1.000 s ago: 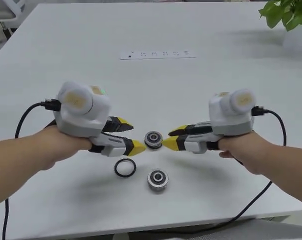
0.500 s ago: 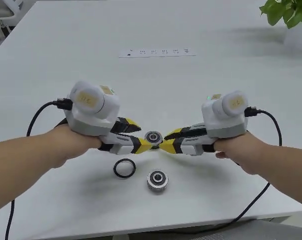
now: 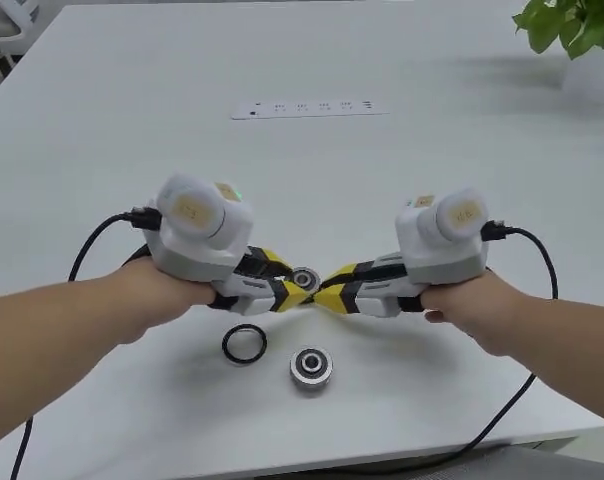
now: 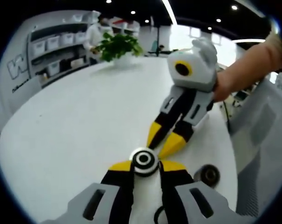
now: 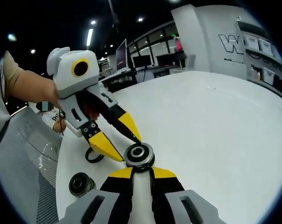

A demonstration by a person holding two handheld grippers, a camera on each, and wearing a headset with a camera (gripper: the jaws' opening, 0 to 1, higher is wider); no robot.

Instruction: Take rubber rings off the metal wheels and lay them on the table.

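A metal wheel with a black rubber ring on its rim lies on the white table, between the two grippers. My left gripper comes in from the left, and its yellow tips sit against both sides of that wheel. The right gripper points at the same wheel from the right. Its jaws stand slightly apart, tips just short of the rim. A loose black rubber ring lies nearer me. Beside it lies a second ringed wheel.
A white power strip lies further back on the table. A green plant stands at the far right corner. Black cables trail from both grippers toward the near edge.
Both grippers have moved inward until their tips meet at the wheel. The left jaws, wide apart before, have narrowed onto it. The loose ring and second wheel stay put.
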